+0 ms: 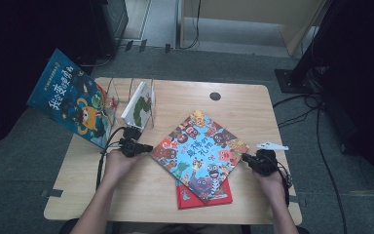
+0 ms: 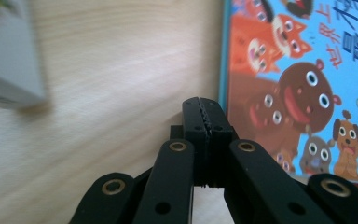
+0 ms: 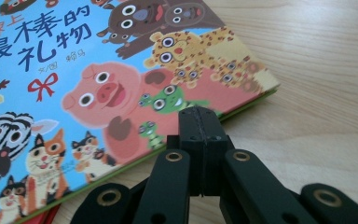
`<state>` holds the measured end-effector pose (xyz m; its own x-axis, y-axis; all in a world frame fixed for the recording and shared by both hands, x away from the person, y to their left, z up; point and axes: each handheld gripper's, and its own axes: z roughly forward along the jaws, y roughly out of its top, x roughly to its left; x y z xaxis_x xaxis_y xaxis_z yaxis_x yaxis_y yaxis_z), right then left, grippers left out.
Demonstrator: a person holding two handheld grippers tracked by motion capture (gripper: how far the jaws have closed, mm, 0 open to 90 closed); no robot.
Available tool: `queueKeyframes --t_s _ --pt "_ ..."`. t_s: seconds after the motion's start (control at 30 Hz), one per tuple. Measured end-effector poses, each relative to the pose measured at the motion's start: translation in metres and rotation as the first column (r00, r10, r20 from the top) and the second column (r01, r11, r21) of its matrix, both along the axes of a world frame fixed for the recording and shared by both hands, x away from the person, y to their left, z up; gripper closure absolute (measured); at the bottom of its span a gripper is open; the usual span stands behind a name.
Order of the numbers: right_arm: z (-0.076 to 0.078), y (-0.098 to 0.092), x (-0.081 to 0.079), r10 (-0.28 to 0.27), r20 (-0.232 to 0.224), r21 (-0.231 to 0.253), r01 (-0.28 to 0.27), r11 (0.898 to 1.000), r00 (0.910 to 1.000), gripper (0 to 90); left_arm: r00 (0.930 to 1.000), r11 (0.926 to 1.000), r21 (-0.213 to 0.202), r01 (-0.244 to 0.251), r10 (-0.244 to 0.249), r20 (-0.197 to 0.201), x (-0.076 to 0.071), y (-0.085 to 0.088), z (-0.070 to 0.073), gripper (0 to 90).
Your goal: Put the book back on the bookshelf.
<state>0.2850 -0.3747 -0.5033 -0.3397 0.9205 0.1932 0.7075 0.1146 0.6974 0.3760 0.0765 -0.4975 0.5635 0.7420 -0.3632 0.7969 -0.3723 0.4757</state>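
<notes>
A picture book with a blue cover full of cartoon animals (image 1: 200, 152) lies at an angle in the middle of the wooden table (image 1: 253, 105), on top of a red book (image 1: 213, 196). My left gripper (image 1: 148, 147) is shut with nothing in it, its tip at the book's left edge (image 2: 223, 70). In the left gripper view the jaws (image 2: 204, 108) are pressed together over bare wood. My right gripper (image 1: 244, 158) is shut too, its tip (image 3: 201, 116) just at the book's right edge (image 3: 242, 105). A hand holds each gripper.
A wire book rack (image 1: 131, 92) at the table's back left holds a white book with a green picture (image 1: 139, 105). A large dark blue book (image 1: 73, 97) leans off the table's left side. Cables (image 1: 321, 146) run across the floor on the right.
</notes>
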Motion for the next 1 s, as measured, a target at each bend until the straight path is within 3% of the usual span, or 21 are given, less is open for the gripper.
queueKeyframes --t_s 0.17,0.87,1.0 --pt "0.000 0.007 0.004 0.029 0.002 -0.003 -0.029 1.000 0.9996 90.0 0.9993 0.9993 -0.004 0.037 -0.037 0.009 -0.010 -0.008 0.005 90.0" --pt "0.002 0.028 0.024 0.068 0.007 0.001 -0.068 0.998 0.9977 90.0 0.9984 0.9995 -0.006 0.030 -0.031 -0.047 -0.039 0.007 0.006 90.0" --pt "0.002 0.032 0.028 0.084 0.007 0.001 -0.084 0.996 0.9964 90.0 0.9997 0.9999 -0.007 0.014 -0.014 -0.019 -0.044 0.010 0.010 90.0"
